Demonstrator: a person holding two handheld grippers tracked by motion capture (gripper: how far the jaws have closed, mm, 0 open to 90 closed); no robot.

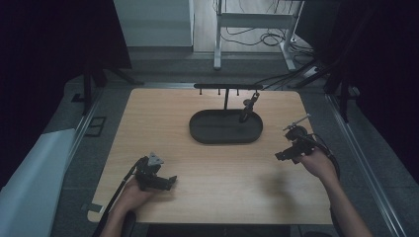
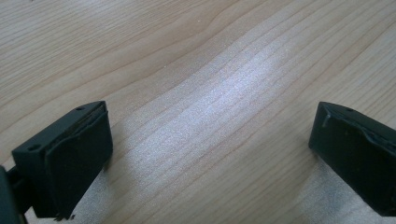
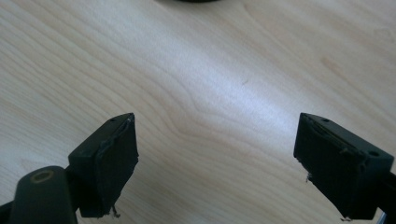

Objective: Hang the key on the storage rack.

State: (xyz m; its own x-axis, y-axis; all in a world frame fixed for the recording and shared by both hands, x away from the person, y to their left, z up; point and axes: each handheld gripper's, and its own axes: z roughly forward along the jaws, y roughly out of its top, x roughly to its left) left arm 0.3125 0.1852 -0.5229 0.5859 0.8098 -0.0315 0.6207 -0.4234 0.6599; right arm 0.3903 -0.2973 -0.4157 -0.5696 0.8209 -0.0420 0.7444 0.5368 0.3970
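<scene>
A black oval tray point(image 1: 212, 136) with an upright T-shaped rack point(image 1: 226, 87) sits at the middle back of the wooden table point(image 1: 163, 118). A small dark item point(image 1: 248, 106) hangs from the rack's right end over the tray. My left gripper point(image 1: 168, 181) rests low at the front left, pointing right, open and empty; its jaws stand wide apart over bare wood point(image 2: 210, 112). My right gripper point(image 1: 282, 156) hovers at the right, pointing left, also open and empty above bare wood point(image 3: 215, 107). The tray's edge point(image 3: 187, 1) peeks in at the top of the right gripper view.
Cables trail from both grippers toward the person's forearms. Beyond the table's far edge stand a white desk frame point(image 1: 252, 22) and loose floor cables point(image 1: 269, 38). Dark curtains flank both sides. Grey floor surrounds the table.
</scene>
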